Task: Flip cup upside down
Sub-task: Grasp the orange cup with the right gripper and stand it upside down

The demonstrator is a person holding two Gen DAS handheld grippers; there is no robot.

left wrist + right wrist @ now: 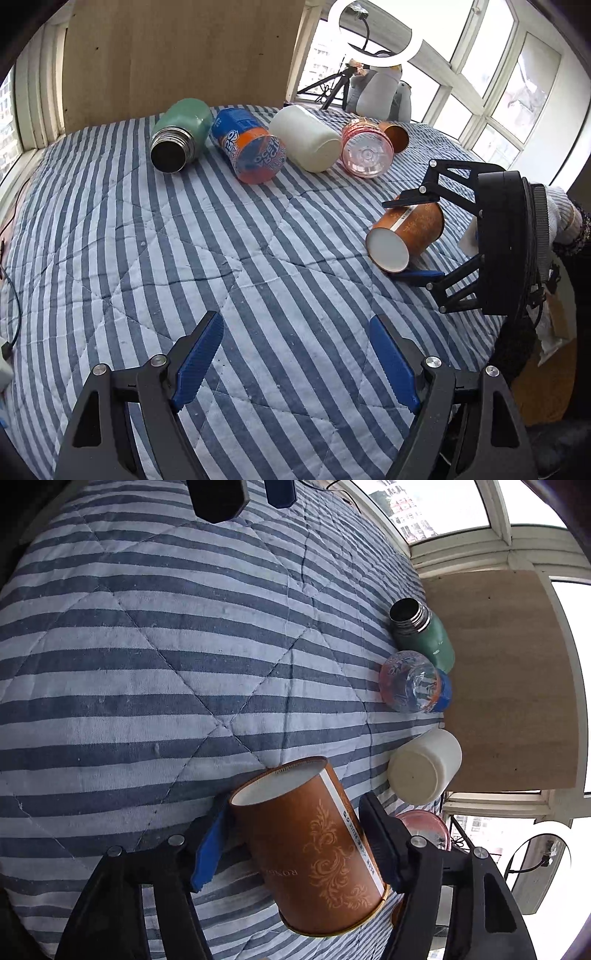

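An orange paper cup (406, 236) with a gold leaf pattern lies tilted on its side over the striped quilt (221, 240), its white base toward the left wrist camera. My right gripper (410, 238) is shut on it, one finger above and one below. In the right wrist view the cup (314, 849) sits between the two blue-padded fingers (207, 849) of the gripper (295, 845). My left gripper (295, 354) is open and empty, low over the quilt's near part, well left of the cup.
Along the quilt's far edge lie a green steel flask (181, 133), a blue-orange cup (251, 147), a white cup (306, 136), a pink clear cup (365, 147) and another orange cup (395, 134). A wooden board (177, 55), ring light (373, 33) and windows stand behind.
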